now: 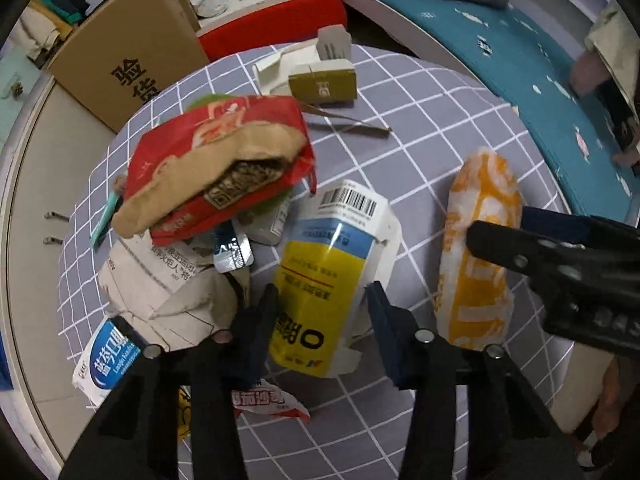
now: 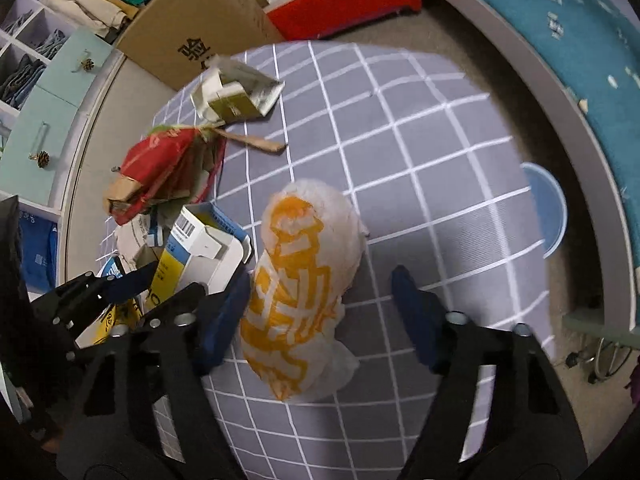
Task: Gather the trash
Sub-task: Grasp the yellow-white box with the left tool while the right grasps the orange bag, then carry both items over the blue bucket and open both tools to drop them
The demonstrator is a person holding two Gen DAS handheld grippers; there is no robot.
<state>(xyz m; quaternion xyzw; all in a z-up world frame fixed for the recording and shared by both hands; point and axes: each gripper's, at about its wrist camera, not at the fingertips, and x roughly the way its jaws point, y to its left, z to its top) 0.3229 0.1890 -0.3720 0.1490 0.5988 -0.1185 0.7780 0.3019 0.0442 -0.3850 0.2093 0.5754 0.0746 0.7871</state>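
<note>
Straddling the yellow-and-blue carton [image 1: 332, 276], the left gripper [image 1: 322, 300] has its two blue-padded fingers spread on either side of the box, just beside its walls; whether the pads actually touch it I cannot tell. The right gripper [image 2: 320, 312] stands wide apart over one white-and-orange wrapper [image 2: 300, 284], its left pad touching the wrapper's edge and its right pad well clear on the cloth. All the trash lies on one round table under a grey checked cloth [image 2: 420, 128]. Counted, the heap to the left of the carton holds one red paper bag [image 1: 216, 160] lying on top of the rest, one crumpled white paper [image 1: 168, 296], one small silver sachet [image 1: 232, 252] and one blue-and-white box [image 1: 110, 356]. At the far edge sits one torn white-and-olive carton [image 1: 316, 74], with one brown paper strip [image 1: 348, 124] just in front of it. Beyond the table stands one cardboard box [image 1: 132, 52].
</note>
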